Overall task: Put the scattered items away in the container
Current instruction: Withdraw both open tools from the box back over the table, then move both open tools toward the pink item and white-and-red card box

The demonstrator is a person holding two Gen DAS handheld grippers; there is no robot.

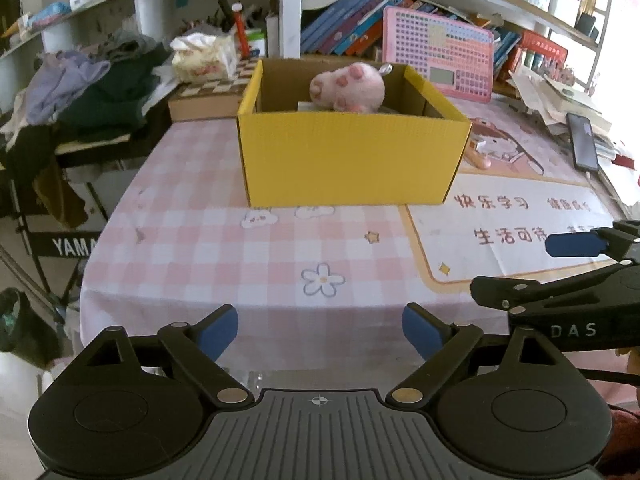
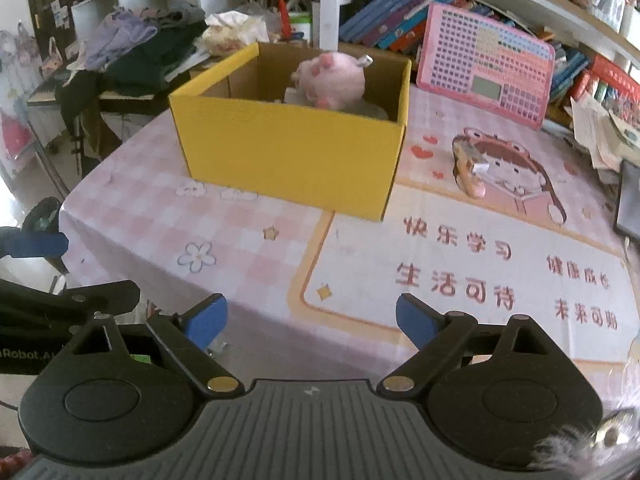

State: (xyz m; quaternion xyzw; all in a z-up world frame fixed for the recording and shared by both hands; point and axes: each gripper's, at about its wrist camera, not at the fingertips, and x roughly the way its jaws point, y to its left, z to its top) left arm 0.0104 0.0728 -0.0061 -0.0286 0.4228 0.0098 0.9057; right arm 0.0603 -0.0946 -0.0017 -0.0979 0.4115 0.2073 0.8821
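The left gripper is hanging over the near edge of the table with its blue-padded jaws spread wide and nothing between them. The right gripper is standing the same way, agape and empty, just beside it.

Beyond them the pink checked tablecloth is running up to the open yellow corrugated cardboard box, which is sitting upright near the middle of the table. A fluffy pink plush toy is already lying inside it, poking above the rim.

One small tan and pink trinket is lying on the cartoon-printed desk mat, to the right of the box and apart from it; its exact kind is too blurred to tell.

That trinket looks like the next piece to collect. The right gripper is sitting nearer, so it would do well to come down over the piece squarely, close across its narrow width, then lift clear of the box wall before letting go.
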